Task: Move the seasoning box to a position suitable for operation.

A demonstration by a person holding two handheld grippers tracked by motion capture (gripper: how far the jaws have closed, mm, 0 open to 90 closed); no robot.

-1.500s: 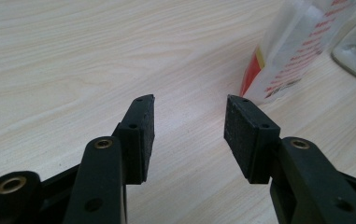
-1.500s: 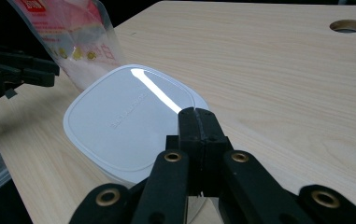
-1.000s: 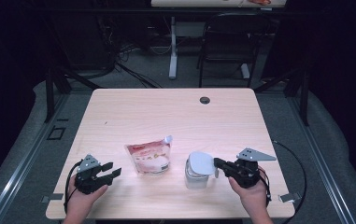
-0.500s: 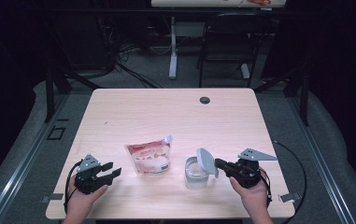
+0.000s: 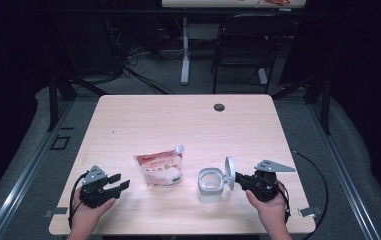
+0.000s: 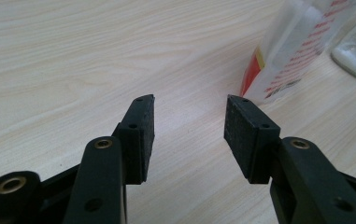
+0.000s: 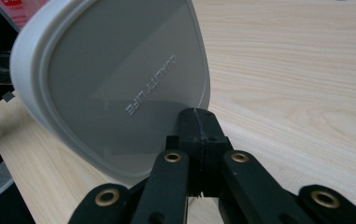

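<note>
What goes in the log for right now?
right gripper: shut on lid | container: open | left gripper: open, empty | pouch: untouched

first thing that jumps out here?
The white lid, standing on edge beside the open clear container near the table's front edge, pinched at its rim by the right claw. Left of the container lies a red-and-white pouch; at the front left corner the left claw rests open with nothing in it.
</note>
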